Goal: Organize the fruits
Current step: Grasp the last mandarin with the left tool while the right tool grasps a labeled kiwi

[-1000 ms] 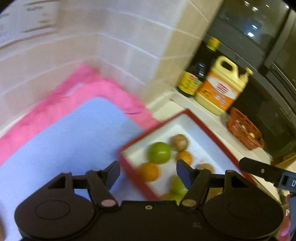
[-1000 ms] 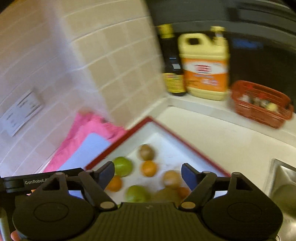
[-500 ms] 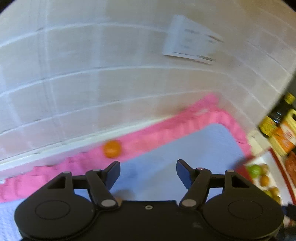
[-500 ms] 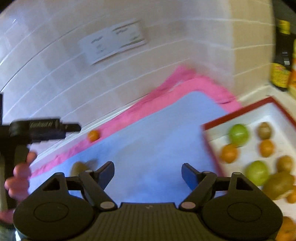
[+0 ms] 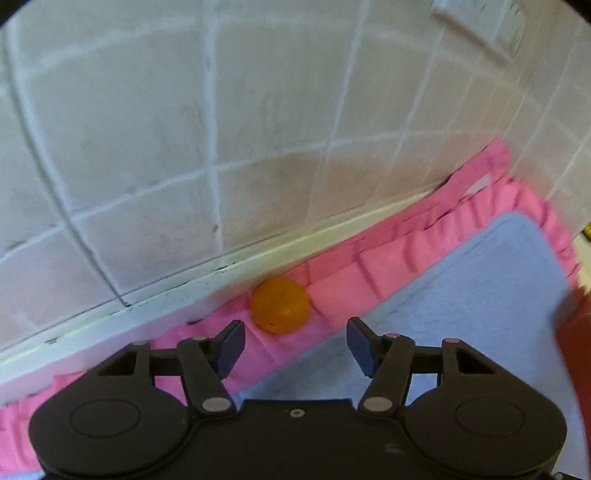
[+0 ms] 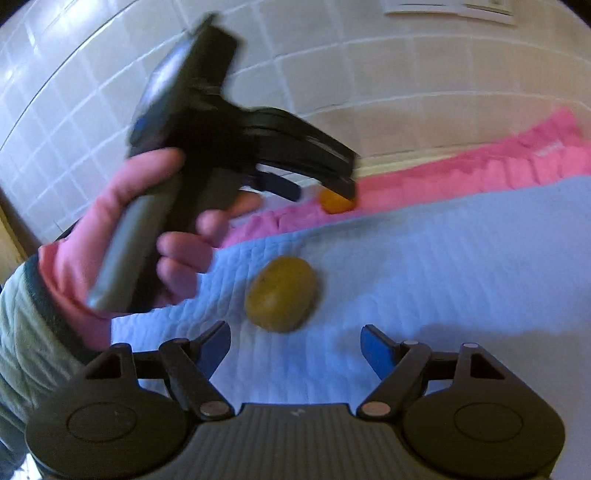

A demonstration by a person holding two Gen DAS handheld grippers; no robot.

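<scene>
Here the left gripper (image 5: 295,345) pointed down at a small orange fruit (image 5: 279,311), perhaps a mandarin, which lay on the pink cloth (image 5: 391,266) just beside the white ledge (image 5: 207,284) under the tiled wall (image 5: 147,129). Its jaws had just been closing but stood well apart, and the fruit was ahead of the tips, not between them; nothing was pressed by the fingers (image 5: 231,343). In the right wrist view the tip of this gripper was in front of the orange fruit (image 6: 334,201), and whether it touched the fruit could not be told. The person's hand (image 6: 147,225), in a pink glove with a grey-green sleeve (image 6: 26,332) behind it, held the handle of that tool.

The right gripper (image 6: 295,350) hovered over the pale blue quilted mat (image 6: 443,277), its jaws also wide and holding nothing. A brownish-green fruit (image 6: 282,293), which looked like a kiwi, lay on the mat just ahead of the gap between the fingers, touching neither of them. The blue mat (image 5: 480,295) lay over the pink cloth (image 6: 461,173), whose ruffled edge showed along the wall side. At the right edge of the left wrist view a dark red corner (image 5: 576,354) was visible, too blurred to name. A white paper (image 6: 450,7) was stuck on the tiles above
</scene>
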